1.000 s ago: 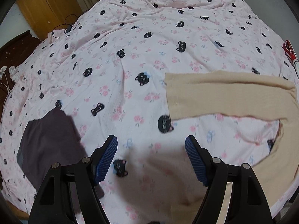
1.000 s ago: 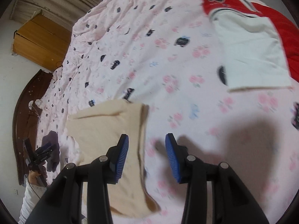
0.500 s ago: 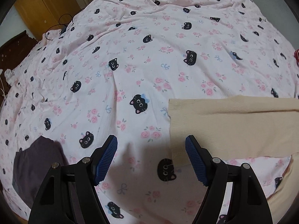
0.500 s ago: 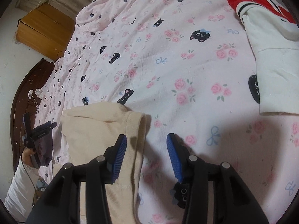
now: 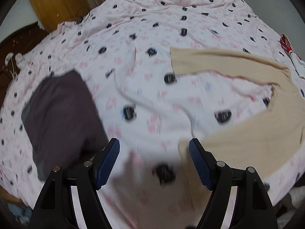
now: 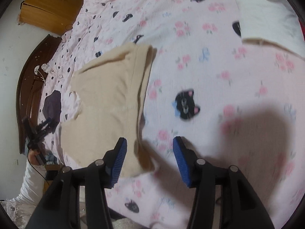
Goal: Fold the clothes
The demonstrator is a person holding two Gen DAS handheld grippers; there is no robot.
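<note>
Both my tools (image 5: 154,160) (image 6: 149,159) hang spread and empty over the limp, soft beige knit garment (image 6: 108,95), best pinched at its hem corners.

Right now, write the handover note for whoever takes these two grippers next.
Left gripper: open, empty, above the bedspread between the dark garment and the beige garment.
Right gripper: open, empty, at the beige garment's near corner.
Beige garment lies spread, two long parts apart. White and red top lies far right.
Done: nothing visibly folded.
Left: grip the beige garment and fold it.
</note>
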